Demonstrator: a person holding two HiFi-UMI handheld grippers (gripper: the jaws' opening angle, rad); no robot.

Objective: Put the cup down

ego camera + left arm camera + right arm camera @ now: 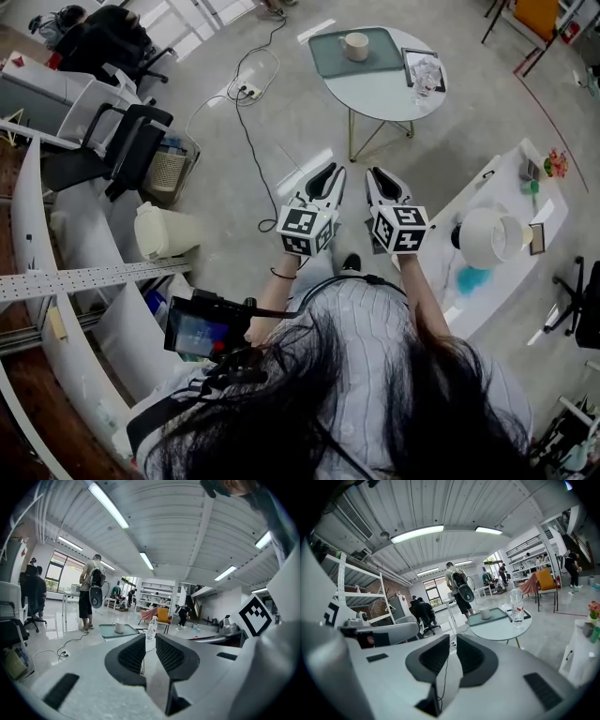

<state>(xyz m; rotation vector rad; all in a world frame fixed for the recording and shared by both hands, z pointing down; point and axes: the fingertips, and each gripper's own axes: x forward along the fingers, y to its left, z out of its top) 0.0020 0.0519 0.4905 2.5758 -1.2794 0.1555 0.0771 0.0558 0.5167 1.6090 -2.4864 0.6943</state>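
A beige cup (pixel 355 45) stands upright on a green tray (pixel 328 61) on the round table (pixel 380 96), well ahead of both grippers. The cup (pixel 119 626) appears small and far in the left gripper view, and the cup (pixel 485 613) also shows in the right gripper view. My left gripper (pixel 329 170) and right gripper (pixel 379 172) are held side by side at chest height and point toward that table. In its own view the left gripper (pixel 151 637) is shut and holds nothing. The right gripper (pixel 453 637) is likewise shut and empty.
A clear bottle (pixel 427 75) stands on a dark tray at the table's right. A white desk (pixel 506 202) with a lamp lies to the right. Office chairs (pixel 127 141) and shelving stand at the left. A cable and power strip (pixel 246 91) lie on the floor. A person with a backpack (pixel 91 590) stands beyond the table.
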